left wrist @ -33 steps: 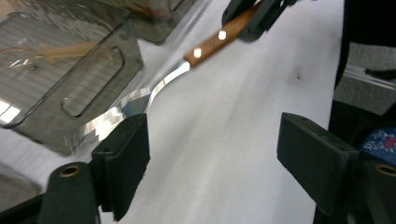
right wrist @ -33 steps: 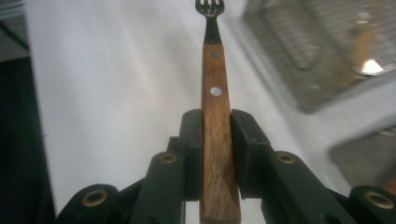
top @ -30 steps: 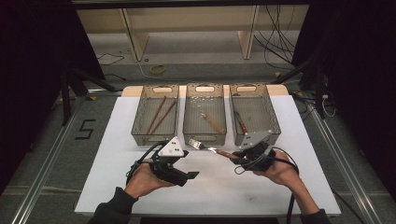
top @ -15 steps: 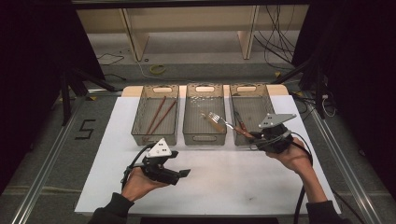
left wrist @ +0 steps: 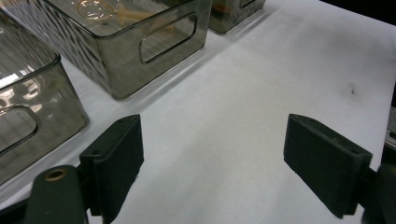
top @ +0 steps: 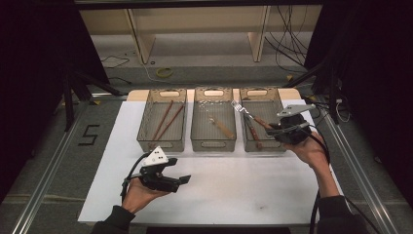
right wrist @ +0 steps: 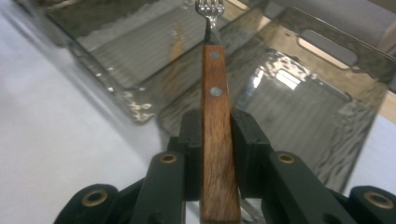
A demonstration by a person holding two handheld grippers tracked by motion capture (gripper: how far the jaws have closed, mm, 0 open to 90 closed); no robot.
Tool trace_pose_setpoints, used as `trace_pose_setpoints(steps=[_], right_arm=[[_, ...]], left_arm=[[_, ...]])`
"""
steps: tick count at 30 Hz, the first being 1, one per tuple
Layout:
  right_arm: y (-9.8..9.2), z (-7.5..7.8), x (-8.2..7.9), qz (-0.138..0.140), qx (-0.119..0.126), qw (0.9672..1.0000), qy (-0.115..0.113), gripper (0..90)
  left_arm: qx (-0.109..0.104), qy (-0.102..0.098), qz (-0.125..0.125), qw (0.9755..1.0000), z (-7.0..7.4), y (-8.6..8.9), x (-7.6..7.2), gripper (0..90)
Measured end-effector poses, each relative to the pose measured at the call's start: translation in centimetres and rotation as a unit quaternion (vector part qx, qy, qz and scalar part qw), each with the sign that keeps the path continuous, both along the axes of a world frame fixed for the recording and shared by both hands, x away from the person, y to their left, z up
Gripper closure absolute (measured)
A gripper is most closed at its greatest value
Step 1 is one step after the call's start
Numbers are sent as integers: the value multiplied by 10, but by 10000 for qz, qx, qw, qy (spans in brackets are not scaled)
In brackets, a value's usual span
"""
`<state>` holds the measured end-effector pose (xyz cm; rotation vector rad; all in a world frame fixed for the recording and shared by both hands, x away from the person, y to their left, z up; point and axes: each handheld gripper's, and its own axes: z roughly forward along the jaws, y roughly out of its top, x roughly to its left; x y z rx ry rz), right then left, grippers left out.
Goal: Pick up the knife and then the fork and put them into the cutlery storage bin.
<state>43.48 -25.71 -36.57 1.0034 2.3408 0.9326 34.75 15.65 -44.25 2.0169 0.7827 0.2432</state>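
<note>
Above the right-hand bin (top: 263, 117), our right gripper (top: 278, 130) clamps the fork (top: 251, 116) by its wooden handle, tines pointing away along the jaws, while our left gripper (top: 181, 181) hangs open, empty.

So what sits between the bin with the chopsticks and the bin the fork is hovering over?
A third bin, the middle of the row, with one wooden-handled utensil lying in it, seen in the high view.

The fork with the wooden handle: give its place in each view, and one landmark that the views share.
High view: fork held by the right gripper, above the right bin, tines toward the middle bin.
Left gripper view: not in it.
Right gripper view: fork upright at centre, clamped between the jaws.
Shared landmark: middle bin.
</note>
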Motion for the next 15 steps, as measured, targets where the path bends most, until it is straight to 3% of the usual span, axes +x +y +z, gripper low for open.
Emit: trace_pose_setpoints(steps=[9, 15], right_arm=[[-11, -3, 22, -567, -96, 9983, 47, 760], [-9, -8, 34, -843, -308, 9959, 93, 759]], left_arm=[[3, 68, 59, 10000, -6, 4, -1, 193], [-27, 48, 114, 9999, -7, 6, -2, 191]])
